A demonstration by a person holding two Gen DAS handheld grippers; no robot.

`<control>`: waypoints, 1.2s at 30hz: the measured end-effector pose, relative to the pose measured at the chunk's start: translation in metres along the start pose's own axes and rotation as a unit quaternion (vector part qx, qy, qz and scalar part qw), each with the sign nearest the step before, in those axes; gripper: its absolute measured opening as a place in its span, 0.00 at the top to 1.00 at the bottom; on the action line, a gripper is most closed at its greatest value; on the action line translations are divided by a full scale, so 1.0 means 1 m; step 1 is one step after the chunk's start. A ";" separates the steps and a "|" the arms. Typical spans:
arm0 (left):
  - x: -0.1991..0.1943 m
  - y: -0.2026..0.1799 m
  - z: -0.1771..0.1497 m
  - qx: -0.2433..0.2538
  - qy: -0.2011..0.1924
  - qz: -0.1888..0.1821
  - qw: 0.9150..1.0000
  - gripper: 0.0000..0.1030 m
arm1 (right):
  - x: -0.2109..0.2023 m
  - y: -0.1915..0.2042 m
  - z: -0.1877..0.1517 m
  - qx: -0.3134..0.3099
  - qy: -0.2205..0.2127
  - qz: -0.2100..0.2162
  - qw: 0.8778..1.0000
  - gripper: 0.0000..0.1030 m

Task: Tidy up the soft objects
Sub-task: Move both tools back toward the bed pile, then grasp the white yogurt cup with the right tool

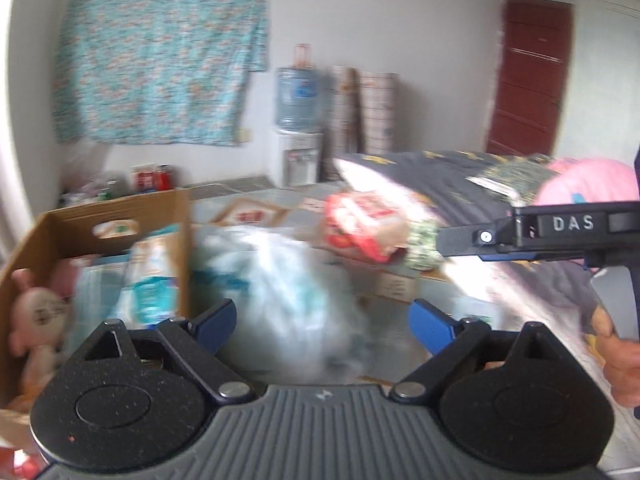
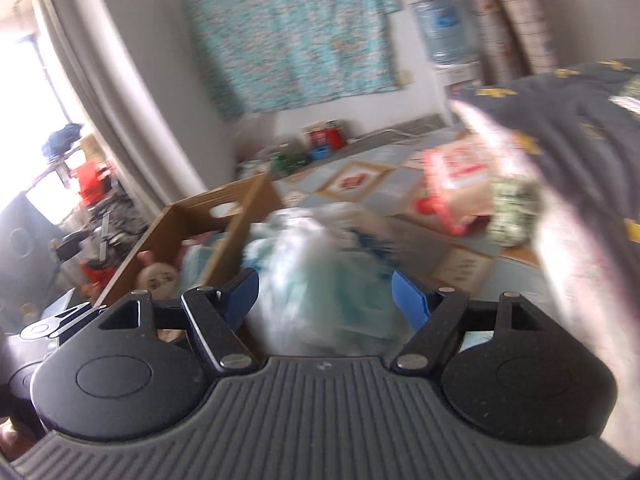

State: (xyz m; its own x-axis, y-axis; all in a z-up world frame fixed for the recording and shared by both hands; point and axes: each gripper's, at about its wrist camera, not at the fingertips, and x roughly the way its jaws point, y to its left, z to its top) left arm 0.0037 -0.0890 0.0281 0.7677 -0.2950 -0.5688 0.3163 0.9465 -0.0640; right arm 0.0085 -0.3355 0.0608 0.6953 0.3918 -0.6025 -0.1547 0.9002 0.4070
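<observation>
A soft white-and-teal plastic pack [image 1: 288,280] lies blurred just beside the cardboard box [image 1: 120,216]. My left gripper [image 1: 324,320] is open, its blue fingers wide on either side of the pack's near end, with a gap on the right. In the right wrist view the same pack [image 2: 320,280] sits in front of my right gripper [image 2: 324,292], which is also open and pressing on nothing. The box [image 2: 240,208] holds a pale plush doll [image 1: 36,320] and teal packs. A red-and-white pack [image 1: 360,228] and a green patterned bundle [image 1: 424,248] lie farther back.
A dark grey quilt with yellow stars [image 1: 460,184] and a pink soft item [image 1: 588,184] are piled at the right. One of the right gripper's fingers [image 1: 464,236] reaches in from the right, with a hand [image 1: 616,352] below it. A water dispenser [image 1: 298,120] stands at the wall.
</observation>
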 end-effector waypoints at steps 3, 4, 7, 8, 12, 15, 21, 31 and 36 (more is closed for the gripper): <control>0.028 -0.032 -0.010 0.017 0.008 -0.044 0.999 0.08 | -0.014 -0.037 -0.014 0.024 -0.002 -0.039 0.999 0.29; 0.038 -0.042 -0.013 0.022 0.012 -0.057 0.998 0.08 | -0.016 -0.048 -0.019 0.033 0.000 -0.051 0.998 0.29; 0.066 -0.067 -0.024 0.045 0.029 -0.085 0.995 0.09 | -0.013 -0.079 -0.028 0.060 0.009 -0.076 0.995 0.29; 0.075 -0.073 -0.027 0.054 0.034 -0.094 0.994 0.09 | -0.009 -0.087 -0.031 0.070 0.012 -0.080 0.994 0.29; 0.106 -0.093 -0.035 0.075 0.048 -0.109 0.990 0.09 | 0.012 -0.110 -0.034 0.097 0.023 -0.094 0.991 0.29; 0.124 -0.103 -0.039 0.086 0.059 -0.124 0.987 0.10 | 0.025 -0.125 -0.035 0.116 0.033 -0.097 0.988 0.29; 0.153 -0.123 -0.047 0.111 0.057 -0.140 0.982 0.15 | 0.057 -0.146 -0.031 0.151 0.061 -0.085 0.983 0.33; 0.182 -0.133 -0.050 0.114 0.068 -0.146 0.980 0.37 | 0.089 -0.164 -0.037 0.186 0.086 -0.074 0.976 0.60; 0.182 -0.132 -0.049 0.101 0.060 -0.146 0.982 0.38 | 0.090 -0.161 -0.040 0.195 0.082 -0.056 0.976 0.74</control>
State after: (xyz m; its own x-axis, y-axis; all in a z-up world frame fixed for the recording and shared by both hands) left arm 0.0746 -0.2609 -0.1066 0.5599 -0.5215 -0.6438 0.6275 0.7743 -0.0815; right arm 0.0681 -0.4376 -0.0862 0.5662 0.3493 -0.7466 0.2173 0.8105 0.5440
